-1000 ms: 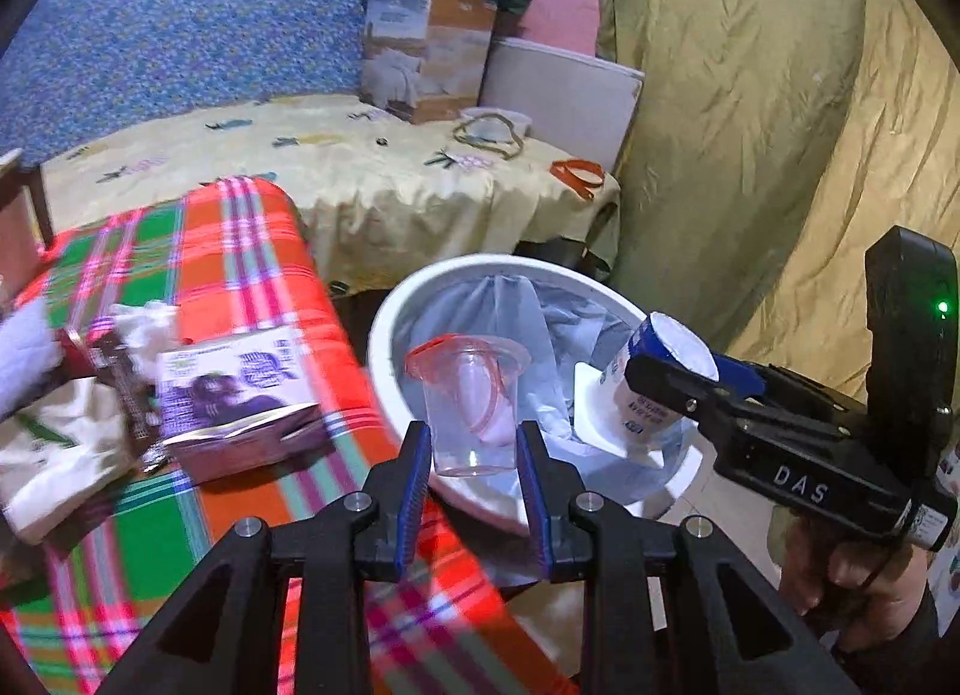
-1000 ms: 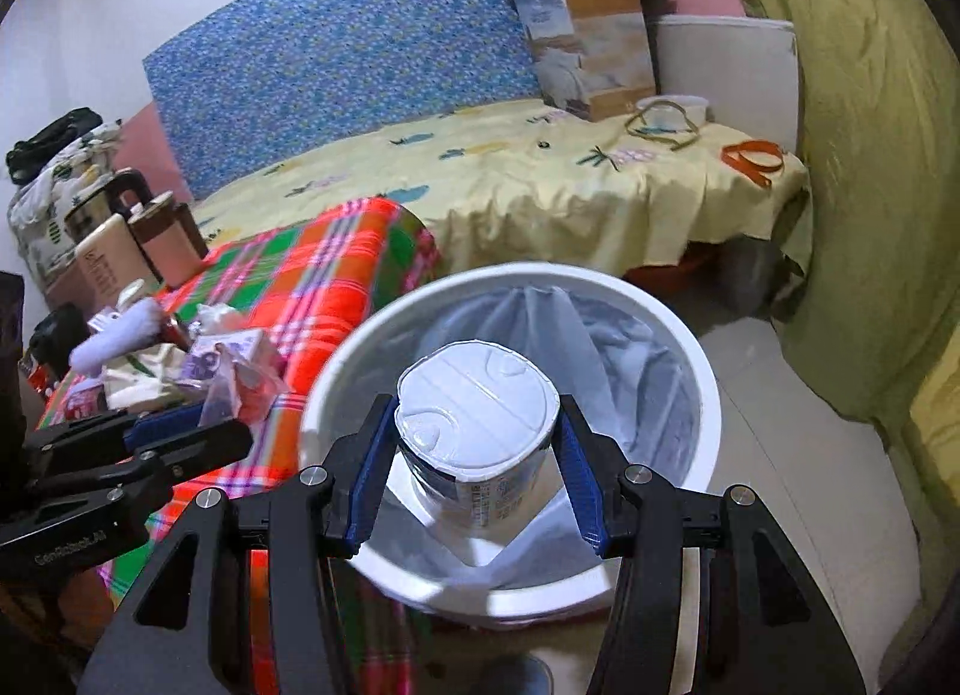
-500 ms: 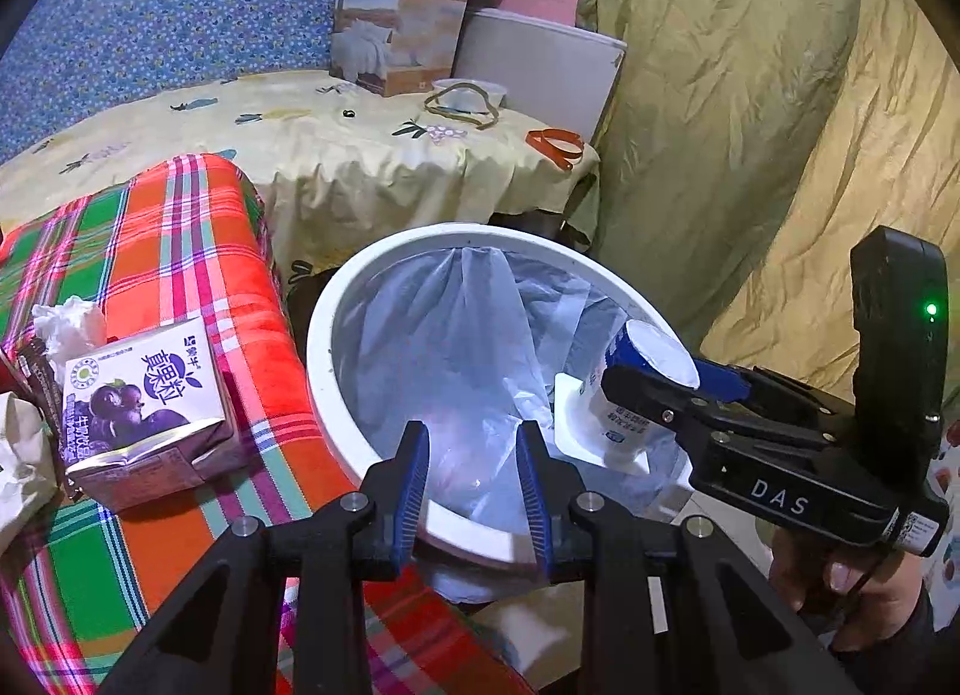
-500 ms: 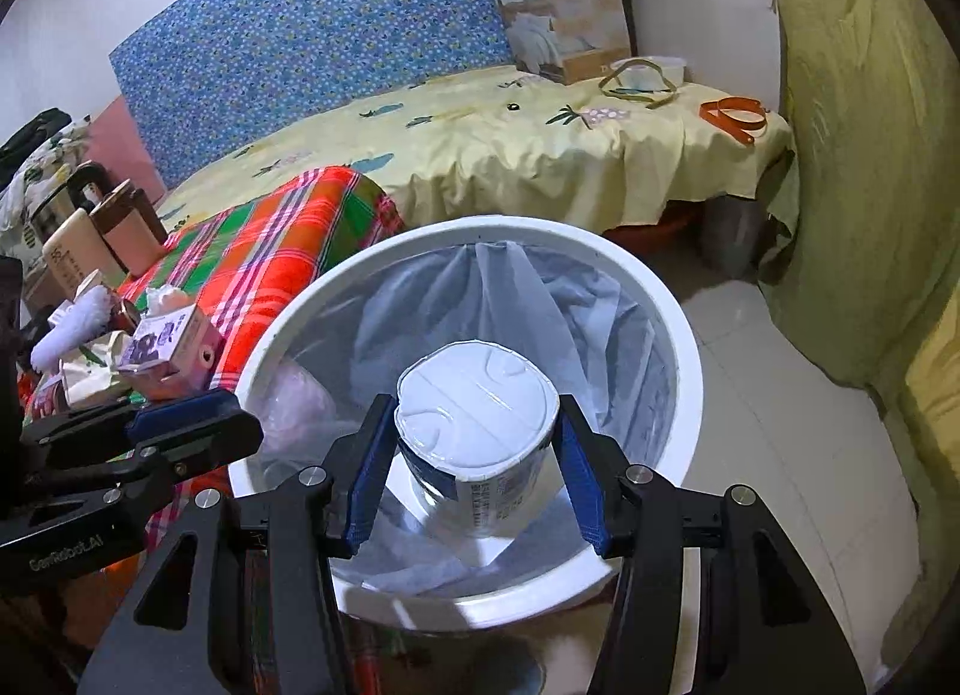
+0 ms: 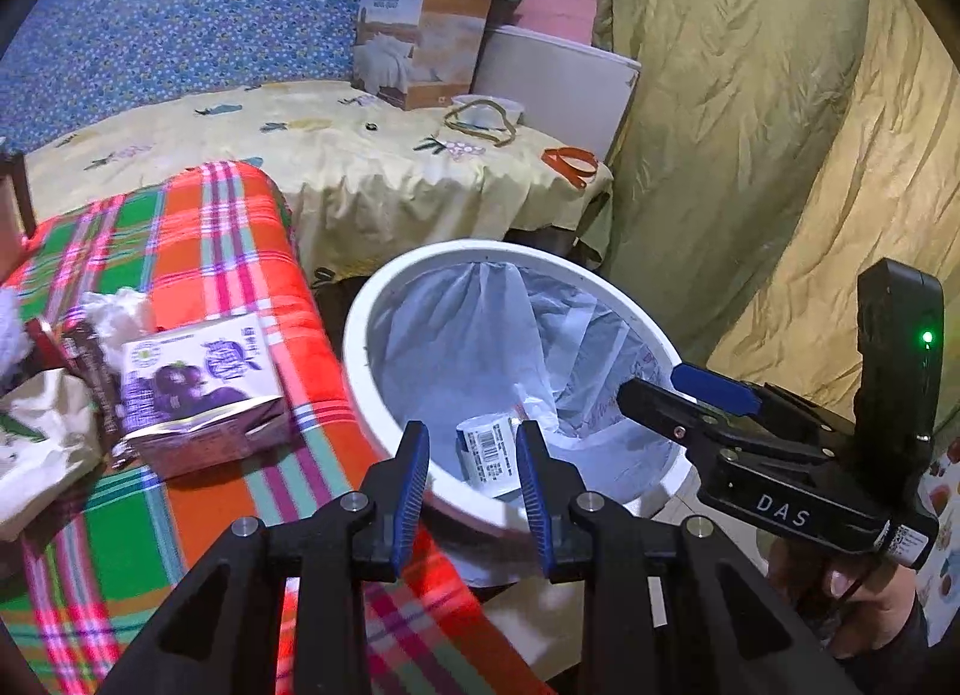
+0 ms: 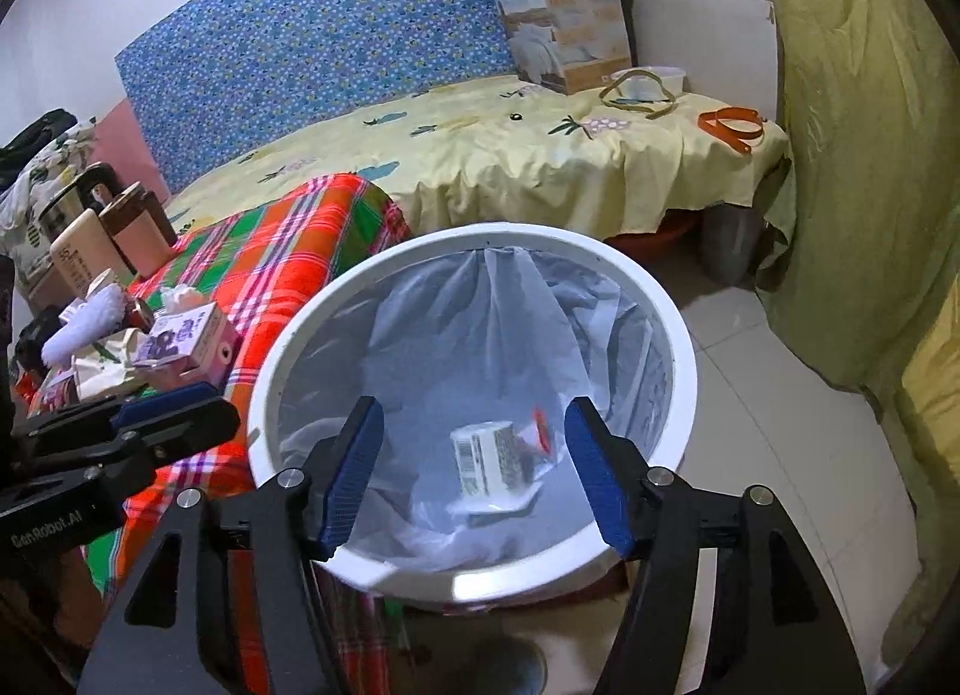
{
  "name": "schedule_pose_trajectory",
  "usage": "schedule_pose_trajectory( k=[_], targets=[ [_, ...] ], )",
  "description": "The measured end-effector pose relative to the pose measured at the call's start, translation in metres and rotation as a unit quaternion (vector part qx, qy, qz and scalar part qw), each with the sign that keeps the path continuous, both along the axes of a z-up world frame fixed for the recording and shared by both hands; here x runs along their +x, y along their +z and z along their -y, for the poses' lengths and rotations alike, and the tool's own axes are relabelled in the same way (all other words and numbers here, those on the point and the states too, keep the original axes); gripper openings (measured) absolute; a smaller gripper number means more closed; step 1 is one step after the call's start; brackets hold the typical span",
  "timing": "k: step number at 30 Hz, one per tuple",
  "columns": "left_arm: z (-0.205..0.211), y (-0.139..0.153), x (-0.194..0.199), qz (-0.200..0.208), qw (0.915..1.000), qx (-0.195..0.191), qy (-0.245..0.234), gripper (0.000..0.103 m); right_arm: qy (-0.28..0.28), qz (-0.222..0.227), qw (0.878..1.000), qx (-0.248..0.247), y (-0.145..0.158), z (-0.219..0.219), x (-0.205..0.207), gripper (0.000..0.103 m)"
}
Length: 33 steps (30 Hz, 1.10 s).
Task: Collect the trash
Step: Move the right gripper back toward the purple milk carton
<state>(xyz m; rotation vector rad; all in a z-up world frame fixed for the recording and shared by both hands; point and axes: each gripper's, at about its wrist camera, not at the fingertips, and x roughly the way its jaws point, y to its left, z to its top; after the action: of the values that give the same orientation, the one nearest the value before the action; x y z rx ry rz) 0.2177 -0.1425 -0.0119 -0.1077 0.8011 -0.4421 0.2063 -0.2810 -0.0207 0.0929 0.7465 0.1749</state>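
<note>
A white bin (image 5: 390,425) (image 6: 678,335) with a clear liner stands beside the plaid-covered table (image 5: 198,251) (image 6: 282,251). A white yoghurt cup (image 5: 489,452) (image 6: 489,458) and a clear plastic cup (image 6: 537,431) lie at its bottom. My left gripper (image 5: 473,473) is open and empty over the bin's near rim. My right gripper (image 6: 474,464) is open wide and empty above the bin; it also shows in the left wrist view (image 5: 684,395). A purple drink carton (image 5: 198,389) (image 6: 186,338), crumpled tissue (image 5: 120,305) and wrappers (image 5: 84,371) lie on the plaid cloth.
A bed with a yellow sheet (image 6: 480,149) stands behind, with a cardboard box (image 6: 570,17), a bowl (image 6: 648,77) and an orange strap (image 6: 729,125) on it. A green curtain (image 5: 750,125) hangs at the right. Cups and bottles (image 6: 96,239) stand at the table's far left.
My right gripper opened and the yoghurt cup dropped into the bin. The clear cup left my left gripper earlier and lies in the bin. My left gripper has swung back toward the table.
</note>
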Motion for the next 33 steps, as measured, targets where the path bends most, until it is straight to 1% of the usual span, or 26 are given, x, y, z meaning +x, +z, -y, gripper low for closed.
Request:
schedule_pose_trajectory(
  k=[6, 10, 13, 21, 31, 33],
  targets=[
    [-0.017, 0.013, -0.024, 0.018, 0.9995, 0.006, 0.026, 0.030, 0.014, 0.013, 1.000, 0.006, 0.011, -0.011, -0.017, 0.064],
    [-0.035, 0.016, -0.041, 0.027, 0.9982, 0.013, 0.052, 0.030, 0.036, 0.019, 0.999, 0.006, 0.015, -0.025, -0.030, 0.065],
    [-0.050, 0.017, -0.056, 0.029, 0.9971, 0.015, 0.068, 0.030, 0.058, 0.014, 0.998, 0.015, 0.017, -0.037, -0.040, 0.065],
    [-0.089, 0.018, -0.093, 0.034, 0.9935, 0.020, 0.107, 0.030, 0.106, 0.016, 0.994, 0.012, 0.020, -0.073, -0.060, 0.065],
    [-0.132, 0.016, -0.126, 0.037, 0.9871, 0.022, 0.154, 0.030, 0.133, 0.017, 0.991, 0.011, 0.021, -0.108, -0.075, 0.065],
    [-0.141, 0.016, -0.130, 0.034, 0.9863, 0.016, 0.161, 0.030, 0.138, 0.016, 0.990, 0.012, 0.020, -0.113, -0.076, 0.065]
  ],
)
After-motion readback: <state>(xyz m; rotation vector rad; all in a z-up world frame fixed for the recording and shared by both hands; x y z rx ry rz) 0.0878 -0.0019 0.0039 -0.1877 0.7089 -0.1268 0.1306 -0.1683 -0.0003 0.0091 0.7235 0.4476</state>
